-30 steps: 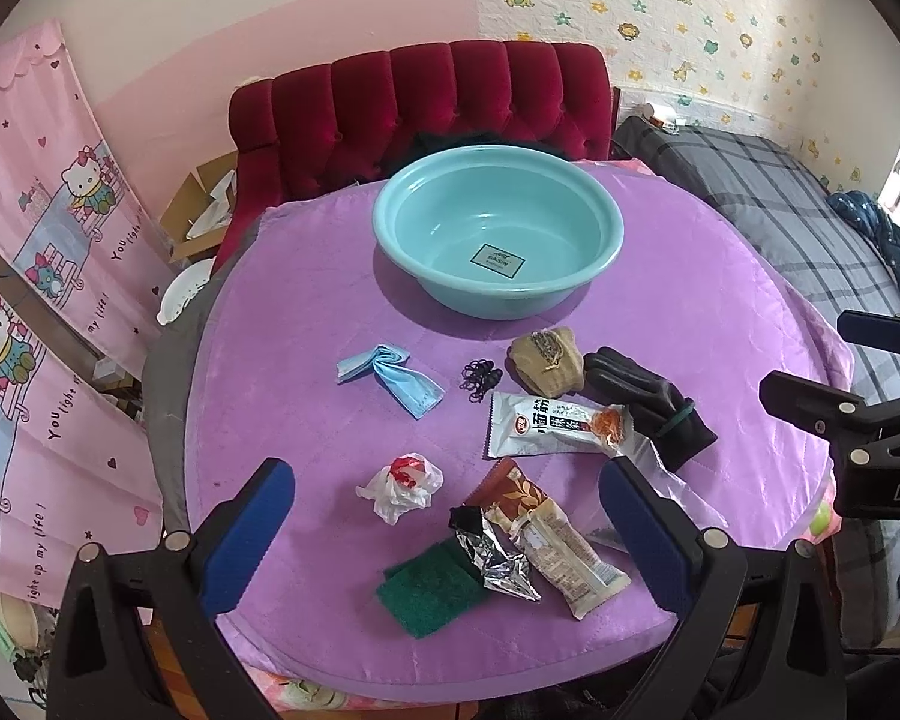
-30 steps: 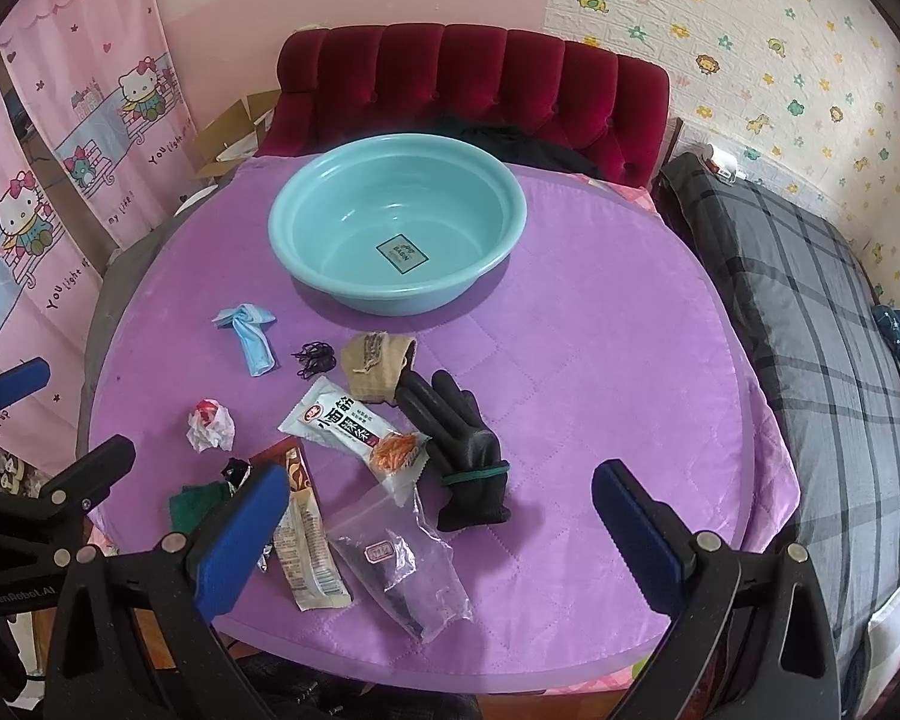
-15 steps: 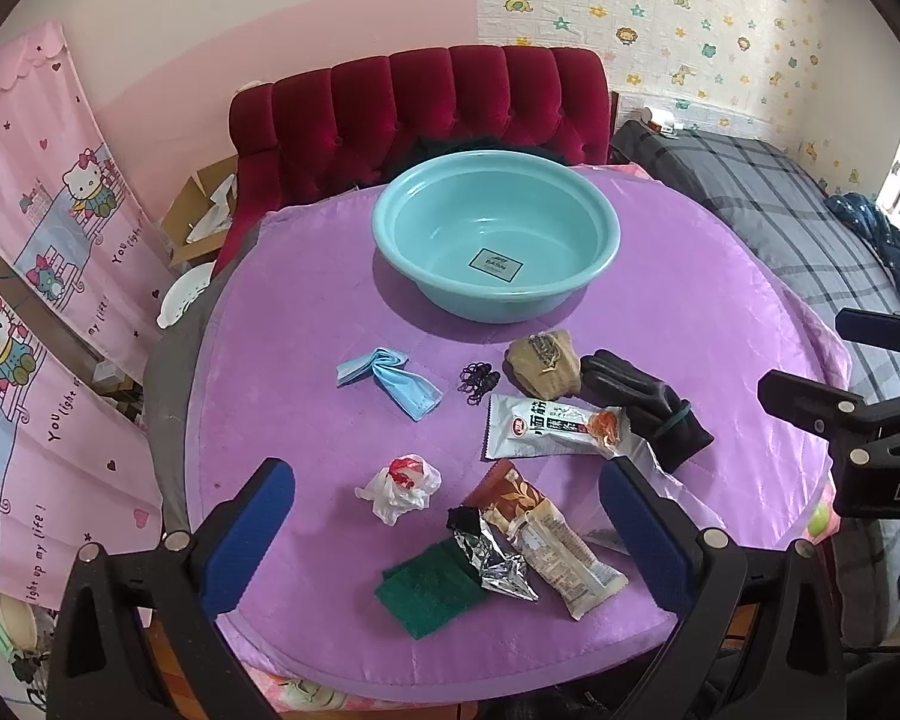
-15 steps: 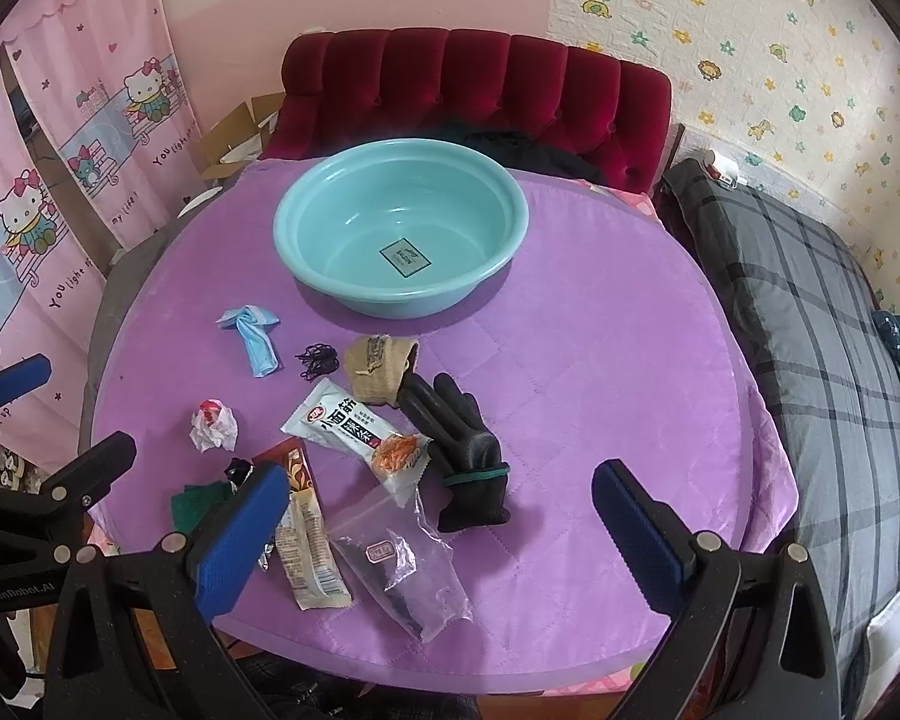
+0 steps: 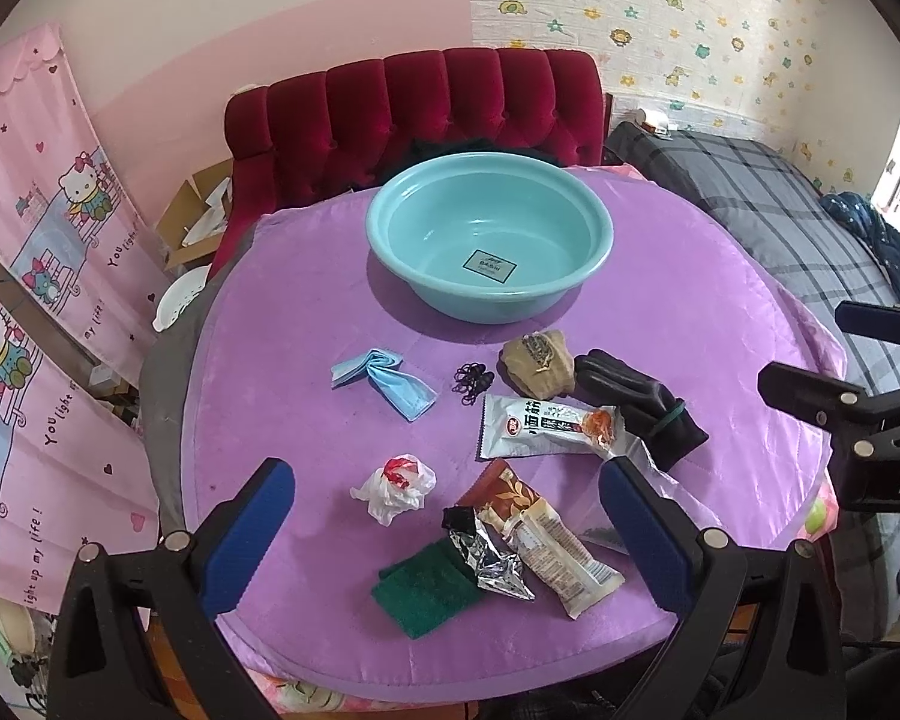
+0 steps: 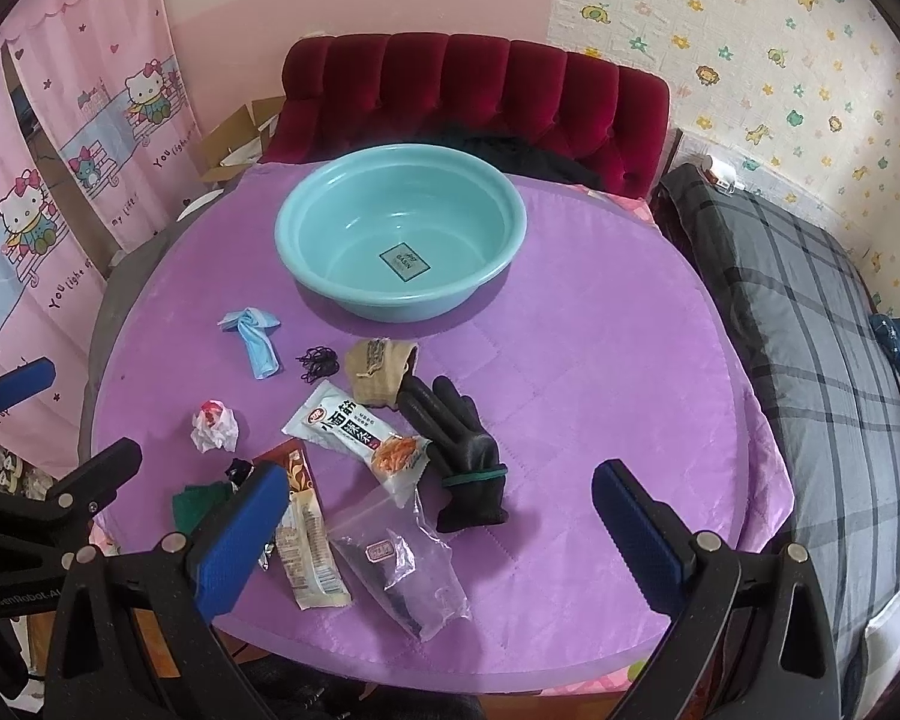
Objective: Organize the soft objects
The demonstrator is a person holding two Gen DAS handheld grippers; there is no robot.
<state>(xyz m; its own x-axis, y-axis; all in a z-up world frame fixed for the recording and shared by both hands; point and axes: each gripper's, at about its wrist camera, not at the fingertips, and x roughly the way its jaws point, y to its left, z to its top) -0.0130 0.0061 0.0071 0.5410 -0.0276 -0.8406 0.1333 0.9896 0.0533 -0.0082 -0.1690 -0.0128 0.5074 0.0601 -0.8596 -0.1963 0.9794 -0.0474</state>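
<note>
- Basin [image 6: 399, 234], teal and empty, sits at the far side of the purple table [image 6: 600, 396]; its floor label reads "BASIN".
- Right of the basin the table lies bare out to its rim.
- Near side of the basin: blue cloth [image 6: 255, 336], tan sock [image 6: 381, 372], black glove [image 6: 462, 444], wrappers, green pad [image 5: 423, 585] at the near edge.
- Left hand-held gripper [image 5: 450, 531] and right hand-held gripper [image 6: 444, 531] hang wide open, holding nothing.
- Curtain [image 6: 60, 138] left of the basin reads "You light up my life!"
</note>
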